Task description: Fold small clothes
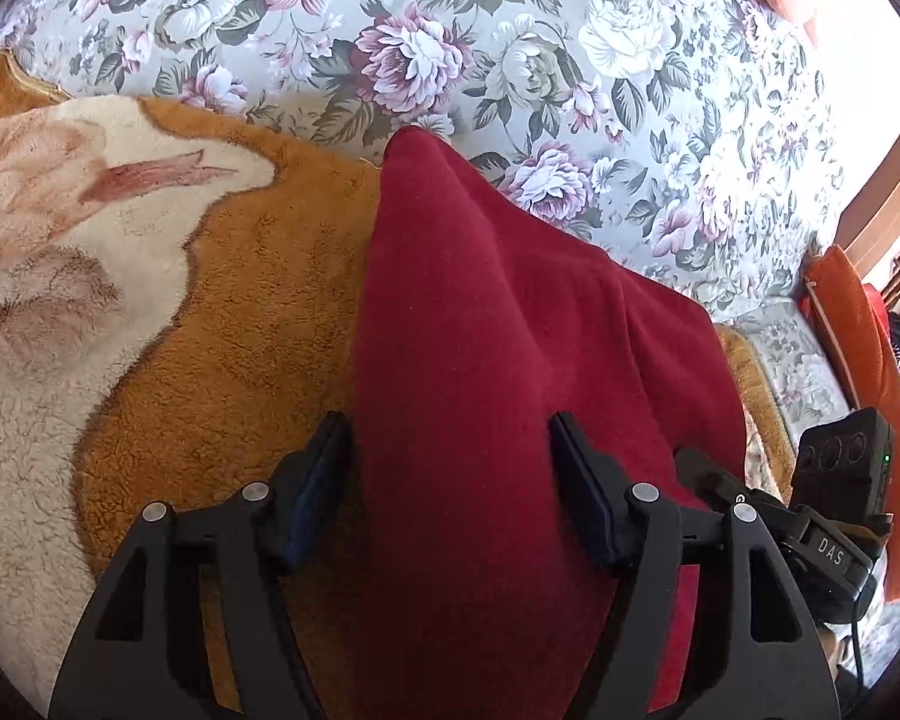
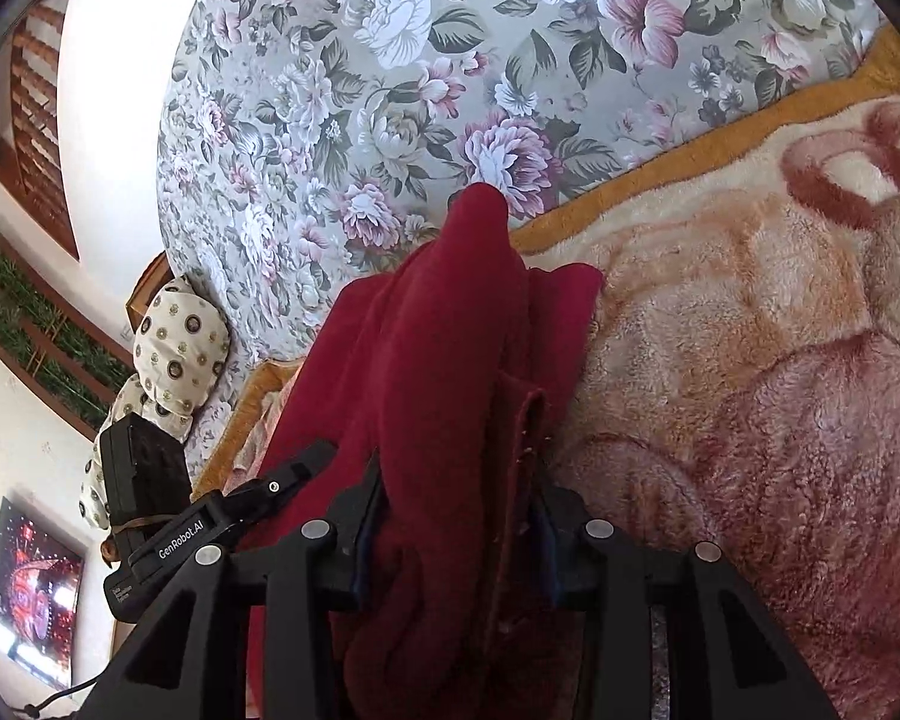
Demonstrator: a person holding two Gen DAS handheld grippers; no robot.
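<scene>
A dark red fleece garment (image 1: 480, 360) lies on the bed's fuzzy orange and cream blanket (image 1: 222, 312). My left gripper (image 1: 450, 462) is open, its two fingers wide apart with the red cloth lying between them. In the right wrist view the red garment (image 2: 444, 360) is bunched into thick folds, and my right gripper (image 2: 456, 516) is shut on a fold of it, the cloth pressed between both fingers. The right gripper's body (image 1: 834, 516) shows at the right edge of the left wrist view.
A floral sheet (image 1: 510, 60) covers the bed beyond the blanket (image 2: 750, 390). An orange cushion (image 1: 864, 348) lies at the right. A patterned pillow (image 2: 180, 336) and wooden shutters (image 2: 30, 108) are at the left in the right wrist view.
</scene>
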